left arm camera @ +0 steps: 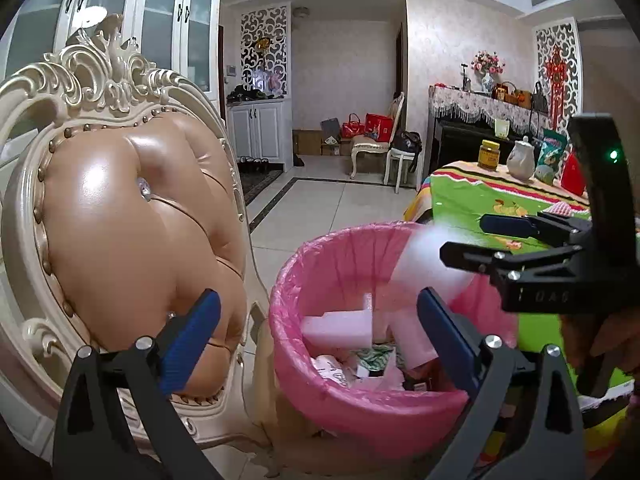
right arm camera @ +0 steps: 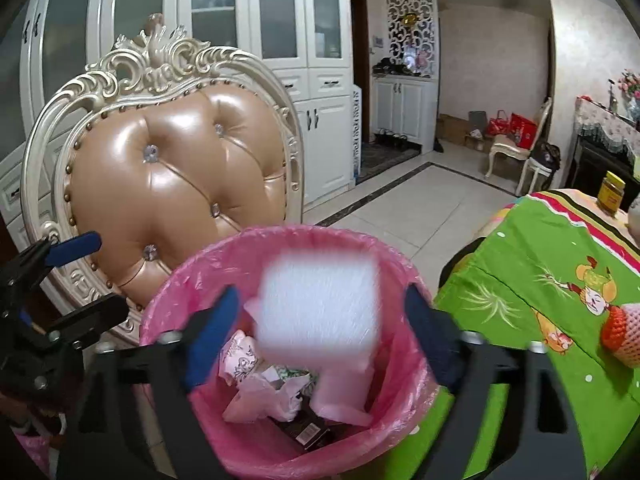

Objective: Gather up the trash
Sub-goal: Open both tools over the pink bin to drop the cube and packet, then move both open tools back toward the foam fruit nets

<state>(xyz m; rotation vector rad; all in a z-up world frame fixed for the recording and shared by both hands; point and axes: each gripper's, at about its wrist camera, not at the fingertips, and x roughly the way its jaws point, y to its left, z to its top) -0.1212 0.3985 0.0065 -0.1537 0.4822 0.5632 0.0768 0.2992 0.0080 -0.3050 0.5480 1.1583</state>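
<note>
left hand-held gripper (left arm camera: 316, 330) – agape | right hand-held gripper (right arm camera: 320, 340) – agape | foam block (right arm camera: 318, 306) above bin (right arm camera: 224, 256)

The floor (left arm camera: 320, 208) is pale tile with a dark inlaid border, and on it stand the carved cream chair (right arm camera: 168, 168) and, just beside it, the bin lined with a pink bag (right arm camera: 360, 248). To the right, the table under a green cartoon cloth (right arm camera: 540, 264) bears a yellow-lidded jar (left arm camera: 489, 154), a white jug (left arm camera: 521, 159), snack packets (left arm camera: 551, 148) and a red fruit in foam netting (right arm camera: 622, 332).
</note>
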